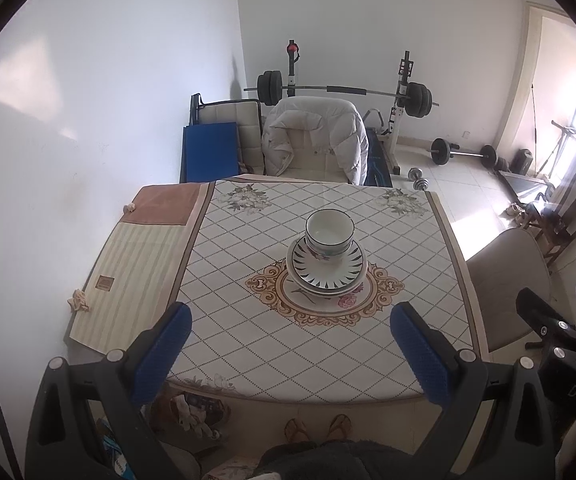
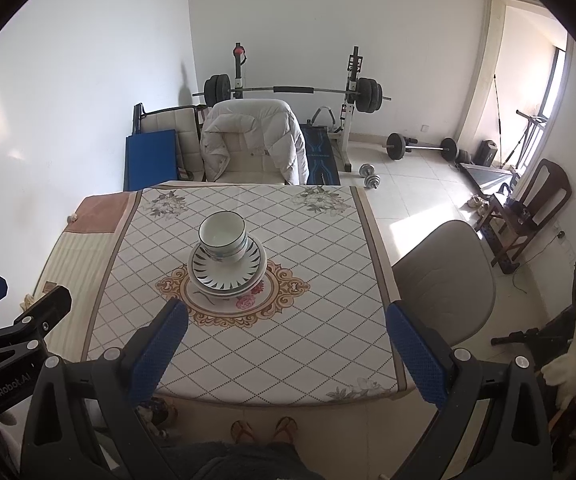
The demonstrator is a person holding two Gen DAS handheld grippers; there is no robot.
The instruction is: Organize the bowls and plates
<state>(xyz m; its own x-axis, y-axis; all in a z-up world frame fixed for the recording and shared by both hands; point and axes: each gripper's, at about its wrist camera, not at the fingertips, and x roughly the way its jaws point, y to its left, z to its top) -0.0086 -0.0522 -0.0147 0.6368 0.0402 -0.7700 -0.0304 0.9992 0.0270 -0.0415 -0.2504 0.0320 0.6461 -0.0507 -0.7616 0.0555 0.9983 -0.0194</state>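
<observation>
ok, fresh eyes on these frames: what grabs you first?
The stack at the table's centre: a bowl sits on a black-striped plate, over more dishes, on the cloth's gold medallion. Both tongs, left and right, hang open near the table's front edge, holding nothing. Behind, a barbell rack stands against the far wall.

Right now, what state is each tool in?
Left tool: open, holding nothing.
Right tool: open, holding nothing.
</observation>
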